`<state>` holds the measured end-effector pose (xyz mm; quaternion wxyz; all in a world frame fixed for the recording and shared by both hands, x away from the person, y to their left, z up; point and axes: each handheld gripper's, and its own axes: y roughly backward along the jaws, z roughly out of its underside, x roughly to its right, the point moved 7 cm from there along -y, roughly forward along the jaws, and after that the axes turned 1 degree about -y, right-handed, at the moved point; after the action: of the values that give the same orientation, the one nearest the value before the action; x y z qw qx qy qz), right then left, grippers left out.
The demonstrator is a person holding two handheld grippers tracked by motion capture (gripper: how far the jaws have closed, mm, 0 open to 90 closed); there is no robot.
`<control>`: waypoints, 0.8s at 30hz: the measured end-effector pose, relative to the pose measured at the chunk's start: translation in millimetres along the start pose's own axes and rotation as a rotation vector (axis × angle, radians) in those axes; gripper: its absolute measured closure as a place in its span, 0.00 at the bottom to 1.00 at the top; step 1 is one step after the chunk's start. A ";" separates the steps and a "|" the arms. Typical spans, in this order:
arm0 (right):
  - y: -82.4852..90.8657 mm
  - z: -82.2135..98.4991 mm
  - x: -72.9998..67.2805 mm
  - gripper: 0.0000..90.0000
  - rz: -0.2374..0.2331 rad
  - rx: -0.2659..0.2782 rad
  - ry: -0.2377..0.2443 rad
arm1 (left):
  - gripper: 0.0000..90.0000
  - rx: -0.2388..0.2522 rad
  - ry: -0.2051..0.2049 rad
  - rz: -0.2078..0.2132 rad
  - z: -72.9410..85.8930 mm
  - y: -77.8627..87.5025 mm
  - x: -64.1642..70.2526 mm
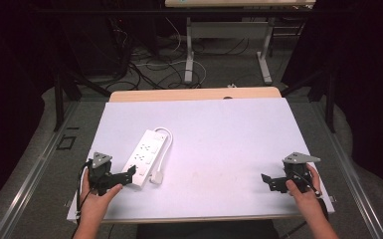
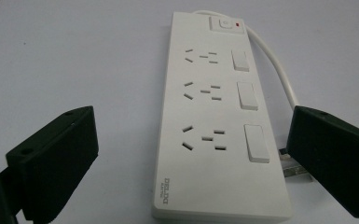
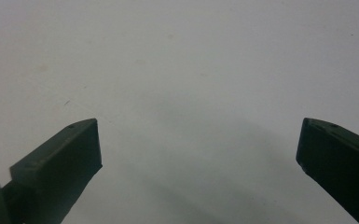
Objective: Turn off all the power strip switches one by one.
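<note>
Flat on the white tabletop [image 1: 219, 134], toward its left, lies a long white plastic power strip [image 2: 214, 121] with three sockets. Its near end sits between the left gripper [image 2: 191, 158]'s wide-spread jaws, untouched. Well apart, the right gripper [image 3: 198, 154] gapes wide over bare surface.

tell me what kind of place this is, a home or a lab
Most likely a lab or recording workspace, not a home: a bare white-topped table with just a power strip, loose cables on the floor behind it, and dark curtains at the side.
</note>
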<state>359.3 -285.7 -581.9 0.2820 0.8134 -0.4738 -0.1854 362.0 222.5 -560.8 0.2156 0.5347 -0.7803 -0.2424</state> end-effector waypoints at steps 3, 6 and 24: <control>-0.8 -0.9 -3.2 0.00 -0.013 -0.003 0.010 | 0.03 -0.005 -0.008 0.004 -1.4 2.0 1.9; -0.9 -2.0 -6.9 0.00 -0.028 -0.007 0.020 | 0.03 -0.006 -0.011 0.006 -3.2 3.6 4.2; -0.7 -4.2 -15.4 0.00 -0.048 -0.007 0.047 | 0.09 -0.028 -0.035 0.040 -23.2 10.6 19.2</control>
<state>354.7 -270.7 -578.6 0.2915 0.8276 -0.4468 -0.1745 361.6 204.3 -534.6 0.2140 0.5118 -0.7909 -0.2583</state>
